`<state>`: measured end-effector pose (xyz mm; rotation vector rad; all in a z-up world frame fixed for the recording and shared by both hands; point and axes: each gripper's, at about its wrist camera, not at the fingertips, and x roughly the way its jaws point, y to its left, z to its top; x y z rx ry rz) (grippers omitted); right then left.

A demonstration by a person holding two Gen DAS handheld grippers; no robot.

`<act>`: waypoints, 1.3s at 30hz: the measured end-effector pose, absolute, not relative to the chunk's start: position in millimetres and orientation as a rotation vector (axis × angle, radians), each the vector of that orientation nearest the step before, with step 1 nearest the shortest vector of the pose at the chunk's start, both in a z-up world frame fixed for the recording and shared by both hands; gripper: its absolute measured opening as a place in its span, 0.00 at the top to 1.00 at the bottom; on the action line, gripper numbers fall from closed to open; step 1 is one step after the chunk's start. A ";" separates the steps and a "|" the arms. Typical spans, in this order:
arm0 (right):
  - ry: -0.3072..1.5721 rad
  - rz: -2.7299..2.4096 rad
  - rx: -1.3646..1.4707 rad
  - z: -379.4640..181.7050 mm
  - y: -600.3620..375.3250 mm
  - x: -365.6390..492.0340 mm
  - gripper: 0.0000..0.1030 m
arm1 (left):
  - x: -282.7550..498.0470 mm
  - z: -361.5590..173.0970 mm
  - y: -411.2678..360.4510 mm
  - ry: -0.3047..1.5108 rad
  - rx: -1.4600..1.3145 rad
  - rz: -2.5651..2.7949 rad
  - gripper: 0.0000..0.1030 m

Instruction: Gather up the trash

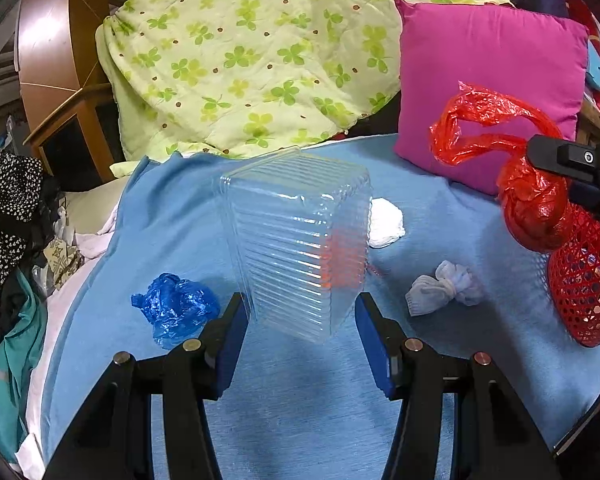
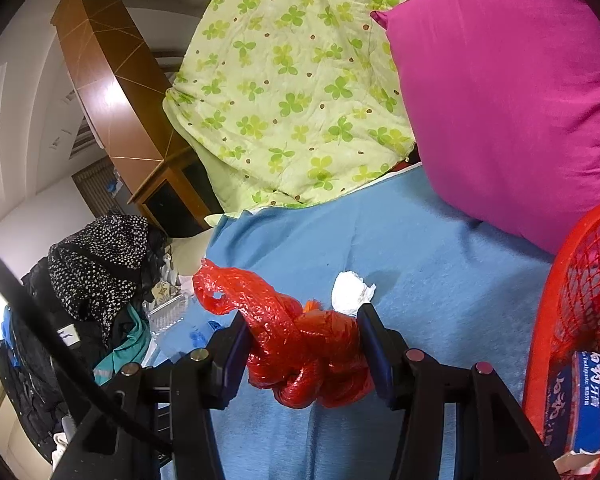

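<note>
A bed covered by a sky-blue fleece blanket filled the foreground. At its head lay a pale-green quilt printed with clover leaves and, beside it, a square magenta cushion. A tall glossy brown wooden cabinet stood against the white wall, catching a bright glare of light. Dark clothes, among them a black garment with white dots, were heaped beside the bed.
</note>
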<state>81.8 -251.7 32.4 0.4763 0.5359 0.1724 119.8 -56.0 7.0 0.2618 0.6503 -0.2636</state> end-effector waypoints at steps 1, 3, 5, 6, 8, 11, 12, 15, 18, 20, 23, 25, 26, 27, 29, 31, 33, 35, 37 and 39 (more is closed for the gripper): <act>0.535 0.173 0.477 32.4 -251.7 81.7 0.47 | 119.3 7.2 -56.8 0.648 0.264 -0.264 0.45; 0.527 0.172 0.473 33.7 -253.3 79.6 0.47 | 118.7 7.4 -57.2 0.645 0.264 -0.265 0.45; 0.519 0.174 0.469 36.0 -254.9 78.0 0.47 | 117.8 7.3 -58.6 0.642 0.268 -0.263 0.45; 0.513 0.174 0.468 37.1 -255.9 76.6 0.47 | 117.5 7.7 -58.1 0.639 0.271 -0.264 0.45; 0.503 0.171 0.466 38.2 -257.4 72.2 0.47 | 115.4 8.2 -58.8 0.631 0.276 -0.263 0.45; 0.487 0.171 0.455 41.9 -260.0 68.6 0.47 | 111.3 9.6 -59.7 0.619 0.287 -0.261 0.45; 0.483 0.169 0.450 43.1 -259.0 67.7 0.47 | 109.7 10.9 -60.1 0.615 0.287 -0.262 0.45; 0.469 0.164 0.435 45.8 -258.6 63.7 0.47 | 103.9 14.1 -62.0 0.605 0.287 -0.262 0.45; 0.451 0.157 0.416 49.1 -257.3 59.7 0.47 | 97.8 17.7 -64.3 0.596 0.289 -0.260 0.45; 0.439 0.151 0.402 51.5 -257.3 57.2 0.47 | 91.1 21.2 -66.8 0.591 0.286 -0.262 0.45; 0.419 0.150 0.386 54.8 -255.4 52.9 0.47 | 80.0 26.6 -67.9 0.578 0.286 -0.258 0.45; 0.411 0.148 0.381 56.5 -254.7 51.2 0.47 | 72.9 29.5 -68.6 0.572 0.289 -0.255 0.45; 0.407 0.151 0.381 57.3 -254.5 50.1 0.47 | 68.7 30.8 -68.8 0.569 0.292 -0.255 0.45; 0.400 0.153 0.383 58.3 -254.2 48.4 0.47 | 66.4 31.7 -69.2 0.568 0.294 -0.255 0.45; 0.390 0.153 0.386 59.4 -253.9 44.7 0.47 | 59.7 33.3 -69.7 0.566 0.301 -0.252 0.45; 0.382 0.157 0.396 60.7 -254.3 41.1 0.47 | 55.0 35.2 -70.0 0.563 0.306 -0.249 0.45; 0.373 0.158 0.401 61.1 -254.5 37.7 0.47 | 51.2 38.4 -69.3 0.557 0.309 -0.246 0.45; 0.369 0.158 0.406 61.4 -254.7 33.8 0.47 | 47.2 42.6 -68.8 0.549 0.311 -0.243 0.45; 0.363 0.158 0.415 61.5 -255.7 29.4 0.47 | 42.7 46.0 -66.8 0.540 0.314 -0.243 0.45; 0.355 0.149 0.422 61.9 -256.8 24.8 0.47 | 39.2 48.7 -66.5 0.535 0.319 -0.241 0.45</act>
